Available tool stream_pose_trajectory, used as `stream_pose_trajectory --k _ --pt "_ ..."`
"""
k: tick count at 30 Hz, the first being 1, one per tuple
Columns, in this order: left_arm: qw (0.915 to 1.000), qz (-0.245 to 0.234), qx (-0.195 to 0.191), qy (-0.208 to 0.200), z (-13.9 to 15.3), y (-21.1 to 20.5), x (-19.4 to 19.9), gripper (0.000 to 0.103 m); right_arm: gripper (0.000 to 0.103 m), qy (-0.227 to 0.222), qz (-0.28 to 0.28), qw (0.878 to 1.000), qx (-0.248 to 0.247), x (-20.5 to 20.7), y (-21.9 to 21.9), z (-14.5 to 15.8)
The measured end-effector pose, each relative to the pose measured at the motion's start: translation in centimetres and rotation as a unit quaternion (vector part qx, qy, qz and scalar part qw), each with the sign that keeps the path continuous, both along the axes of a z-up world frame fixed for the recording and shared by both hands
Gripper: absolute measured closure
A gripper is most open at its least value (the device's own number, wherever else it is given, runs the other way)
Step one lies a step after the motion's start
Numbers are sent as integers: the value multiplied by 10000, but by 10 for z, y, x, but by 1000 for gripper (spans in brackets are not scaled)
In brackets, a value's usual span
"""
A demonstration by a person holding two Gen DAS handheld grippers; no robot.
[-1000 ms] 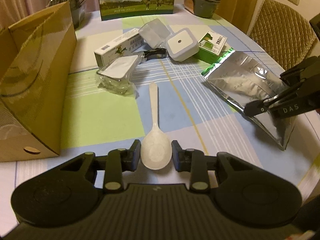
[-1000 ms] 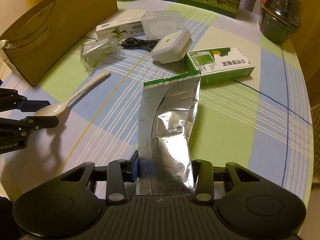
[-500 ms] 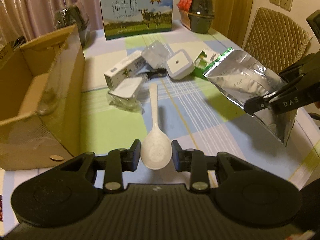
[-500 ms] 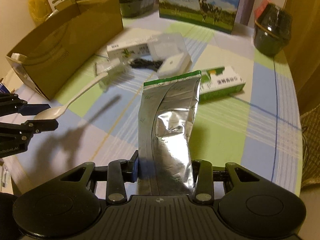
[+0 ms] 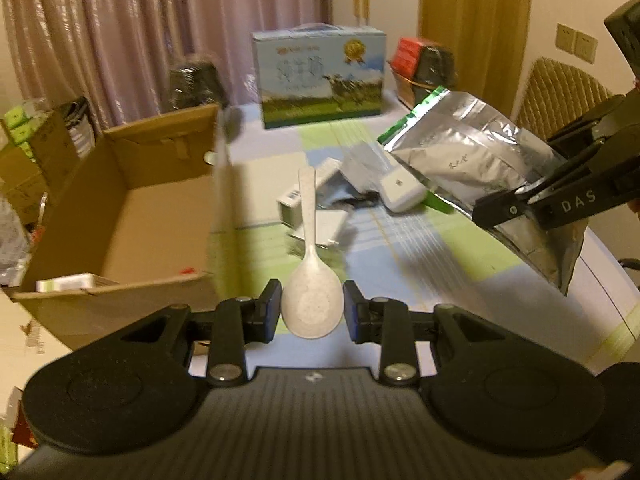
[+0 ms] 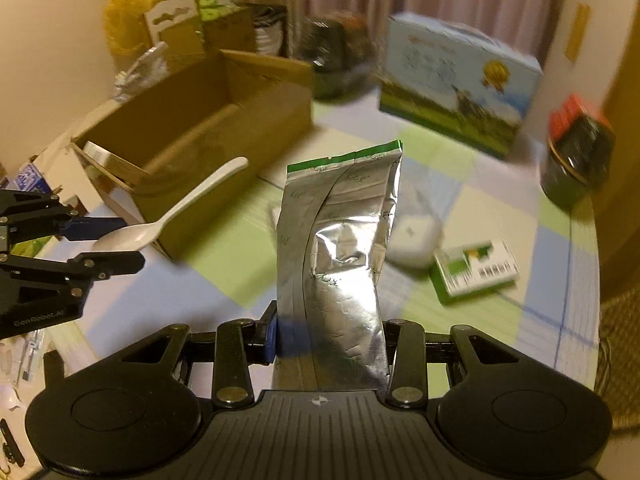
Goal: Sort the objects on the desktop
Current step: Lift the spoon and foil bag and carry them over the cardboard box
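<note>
My left gripper [image 5: 312,312] is shut on the bowl of a white plastic spoon [image 5: 309,256], whose handle points away over the table. The same spoon [image 6: 168,216] and left gripper [image 6: 104,240] show at the left of the right wrist view. My right gripper [image 6: 330,340] is shut on the lower end of a silver foil pouch [image 6: 340,248] with a green top strip, held above the table. In the left wrist view that pouch [image 5: 472,168] hangs at the right in the right gripper [image 5: 516,204]. An open cardboard box [image 5: 132,216] stands left of the spoon.
On the checked tablecloth [image 5: 420,248] lie a white square device [image 5: 400,192], a green and white carton [image 6: 476,268], a white carton [image 5: 296,200] and clear packaging. A milk gift box [image 5: 320,76], dark jars [image 6: 576,160] and a chair [image 5: 560,92] stand behind. Clutter lies beyond the box at left.
Both grippers have risen from the table, carrying the spoon and the pouch up. The views now tilt up, showing the box's inside and the curtain behind.
</note>
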State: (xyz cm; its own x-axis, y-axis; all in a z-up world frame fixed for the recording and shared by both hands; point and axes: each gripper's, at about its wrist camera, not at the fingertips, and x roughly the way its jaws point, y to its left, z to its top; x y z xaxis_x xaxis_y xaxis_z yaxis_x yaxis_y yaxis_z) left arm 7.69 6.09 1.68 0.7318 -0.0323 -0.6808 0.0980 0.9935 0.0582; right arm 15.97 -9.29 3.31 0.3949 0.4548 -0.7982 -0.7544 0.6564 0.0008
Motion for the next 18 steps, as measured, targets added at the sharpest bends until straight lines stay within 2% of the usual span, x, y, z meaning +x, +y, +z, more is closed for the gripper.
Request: stream_pose_trajectory --k 13,18 --pt "9969 623 286 -381 47 99 -2 76 67 -91 699 9969 344 -5 121 30" --pt "9952 789 450 -377 51 140 12 76 67 -12 791 9952 579 5 168 40"
